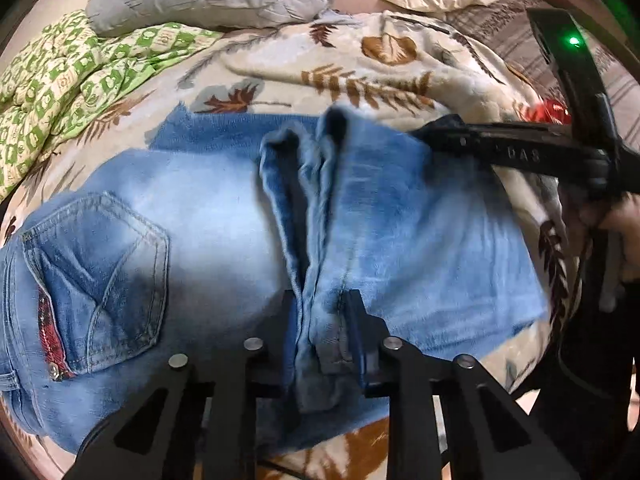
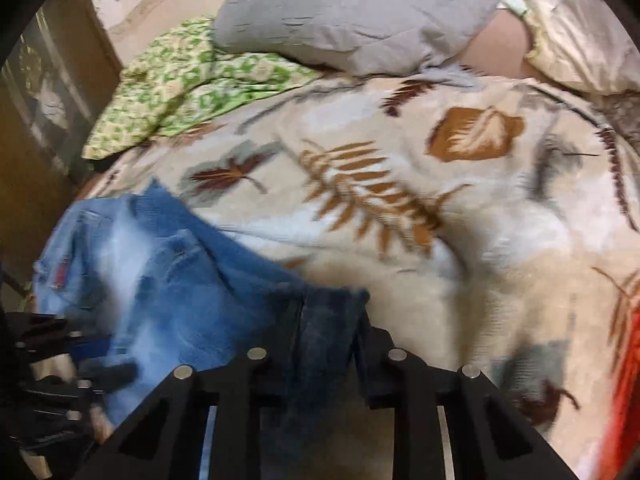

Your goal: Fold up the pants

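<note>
Light blue jeans [image 1: 208,216] lie on the leaf-patterned blanket, back pocket [image 1: 100,276] at the left. My left gripper [image 1: 320,320] is shut on a bunched ridge of the denim at its near edge. My right gripper [image 2: 332,320] is shut on the far end of the same ridge of the jeans [image 2: 168,272]; it shows in the left wrist view [image 1: 424,136] reaching in from the right. The left gripper also shows in the right wrist view [image 2: 80,364] at the lower left. The right view is motion-blurred.
The leaf-patterned blanket [image 2: 400,184] covers the bed. A grey pillow [image 2: 344,12], a green patterned cloth [image 2: 180,80] and a cream pillow [image 2: 576,40] lie at the back. Something red [image 2: 624,380] is at the right. A brown wooden panel [image 2: 36,168] stands at the left.
</note>
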A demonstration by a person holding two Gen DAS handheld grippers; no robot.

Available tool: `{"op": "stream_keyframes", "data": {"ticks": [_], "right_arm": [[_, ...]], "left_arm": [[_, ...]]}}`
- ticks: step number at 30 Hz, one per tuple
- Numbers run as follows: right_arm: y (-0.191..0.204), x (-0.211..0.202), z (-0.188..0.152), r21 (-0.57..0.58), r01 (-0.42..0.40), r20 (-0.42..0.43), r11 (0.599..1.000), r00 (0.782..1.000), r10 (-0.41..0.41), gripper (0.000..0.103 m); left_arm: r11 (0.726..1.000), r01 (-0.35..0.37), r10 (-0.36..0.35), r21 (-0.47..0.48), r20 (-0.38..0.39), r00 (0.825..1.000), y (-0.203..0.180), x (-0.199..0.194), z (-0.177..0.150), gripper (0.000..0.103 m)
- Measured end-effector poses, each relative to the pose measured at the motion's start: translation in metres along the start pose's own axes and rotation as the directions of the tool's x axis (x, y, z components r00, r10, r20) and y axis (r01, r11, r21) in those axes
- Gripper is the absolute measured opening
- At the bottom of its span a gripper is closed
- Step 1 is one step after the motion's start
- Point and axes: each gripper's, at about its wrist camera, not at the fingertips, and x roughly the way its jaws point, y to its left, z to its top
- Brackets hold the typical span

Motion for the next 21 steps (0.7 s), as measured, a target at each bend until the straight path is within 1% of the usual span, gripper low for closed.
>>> {"op": "stream_keyframes", "data": {"ticks": [2, 5, 6, 7, 9, 10, 11, 12, 13, 15, 19, 21], "right_arm": [[-0.005, 0.002, -0.002, 0.028, -0.011, -0.003, 1.000, 1.000, 0.011, 0.025], [-0.007, 0.002, -0.002, 0.036, -0.008, 0.006, 0.999, 1.000, 0.008, 0.025], [-0.007, 0.002, -0.002, 0.032, -0.008, 0.006, 0.999, 1.000, 0.008, 0.025], [-0.006, 0.002, -0.002, 0.032, -0.012, 0.006, 0.999, 1.000, 0.011, 0.025], [-0.007, -0.005, -0.002, 0.033, -0.038, 0.018, 0.999, 0.999, 0.037, 0.030], [-0.006, -0.009, -0.003, 0.034, -0.042, 0.020, 0.999, 0.999, 0.042, 0.039], [-0.004, -0.013, -0.003, 0.033, -0.039, 0.018, 0.999, 0.999, 0.038, 0.046], [-0.002, -0.017, -0.003, 0.032, -0.038, 0.021, 0.999, 0.999, 0.038, 0.066], [-0.002, -0.022, -0.005, 0.031, -0.040, 0.034, 0.999, 0.999, 0.039, 0.075], [0.004, -0.039, -0.010, 0.014, -0.037, 0.082, 0.999, 0.996, 0.036, 0.075], [0.013, -0.054, -0.018, -0.014, -0.025, 0.087, 1.000, 0.996, 0.026, 0.075], [0.018, -0.057, -0.025, -0.029, -0.011, 0.074, 1.000, 0.997, 0.013, 0.075]], "left_arm": [[1.000, 0.015, -0.015, -0.003, 0.000, 1.000, 0.003, -0.002, -0.003, 0.024], [0.999, 0.024, -0.024, -0.022, -0.001, 1.000, 0.003, -0.002, -0.004, 0.025], [0.999, 0.023, -0.023, -0.023, 0.002, 1.000, 0.003, -0.002, -0.005, 0.031], [0.999, 0.029, -0.029, -0.027, 0.011, 1.000, 0.003, -0.005, -0.005, 0.033], [0.999, 0.012, -0.011, -0.037, 0.025, 1.000, 0.004, -0.014, -0.005, 0.060], [0.999, -0.002, 0.004, -0.039, 0.051, 0.999, 0.005, -0.021, -0.002, 0.067], [0.999, -0.009, 0.012, -0.043, 0.070, 0.997, 0.007, -0.026, 0.000, 0.077], [0.999, -0.017, 0.021, -0.047, 0.081, 0.997, 0.009, -0.028, 0.005, 0.078], [0.998, -0.022, 0.026, -0.053, 0.084, 0.996, 0.011, -0.029, 0.010, 0.078], [0.997, -0.037, 0.043, -0.069, 0.076, 0.996, 0.015, -0.027, 0.021, 0.079], [0.993, -0.031, 0.039, -0.112, 0.071, 0.997, 0.021, -0.013, 0.046, 0.080], [0.991, -0.011, 0.023, -0.137, 0.089, 0.996, 0.022, -0.006, 0.059, 0.080]]}}
